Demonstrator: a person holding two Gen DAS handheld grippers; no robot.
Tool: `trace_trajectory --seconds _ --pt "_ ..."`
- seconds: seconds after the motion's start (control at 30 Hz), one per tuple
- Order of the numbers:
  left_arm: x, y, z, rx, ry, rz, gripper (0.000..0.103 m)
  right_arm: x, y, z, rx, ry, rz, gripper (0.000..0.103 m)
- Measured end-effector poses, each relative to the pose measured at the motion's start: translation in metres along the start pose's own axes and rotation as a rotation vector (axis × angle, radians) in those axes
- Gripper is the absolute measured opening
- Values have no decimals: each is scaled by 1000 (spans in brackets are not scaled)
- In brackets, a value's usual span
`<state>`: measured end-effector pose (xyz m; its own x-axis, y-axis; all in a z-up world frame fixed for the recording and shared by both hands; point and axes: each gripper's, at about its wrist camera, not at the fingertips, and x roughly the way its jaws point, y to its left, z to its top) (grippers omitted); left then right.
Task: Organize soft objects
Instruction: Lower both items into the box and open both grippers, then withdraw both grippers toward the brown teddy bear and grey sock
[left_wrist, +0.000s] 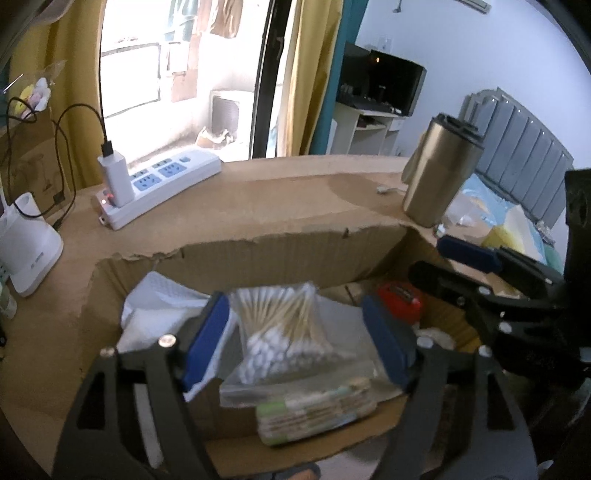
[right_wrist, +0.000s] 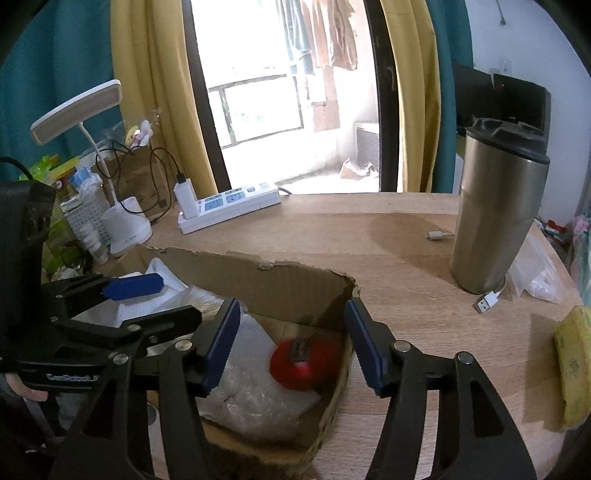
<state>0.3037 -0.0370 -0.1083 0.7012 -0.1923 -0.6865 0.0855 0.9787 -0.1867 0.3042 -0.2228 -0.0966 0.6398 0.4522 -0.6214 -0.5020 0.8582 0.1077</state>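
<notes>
We are at the release step: both grippers hang over the cardboard box (left_wrist: 295, 254). Our left gripper (left_wrist: 299, 341) stands wide, gripping nothing, the bag of cotton swabs (left_wrist: 284, 332) lying loose between its pads. Our right gripper (right_wrist: 291, 341) is also open and empty above the red object (right_wrist: 301, 363), at five o'clock in the box. Next, we judge, calls for lifting clear and fetching the yellow sponge (right_wrist: 574, 369), at three o'clock.

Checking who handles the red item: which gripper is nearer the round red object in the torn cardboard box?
Right. The right gripper hangs open directly above the round red object; the left gripper is beside it, over the bag of cotton swabs.
</notes>
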Motion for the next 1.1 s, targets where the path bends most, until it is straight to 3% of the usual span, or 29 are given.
trace_trajectory --seconds 1.1 --pt "-91 -7 -25 9 -114 2 77 -81 36 -18 -30 -72 -40 63"
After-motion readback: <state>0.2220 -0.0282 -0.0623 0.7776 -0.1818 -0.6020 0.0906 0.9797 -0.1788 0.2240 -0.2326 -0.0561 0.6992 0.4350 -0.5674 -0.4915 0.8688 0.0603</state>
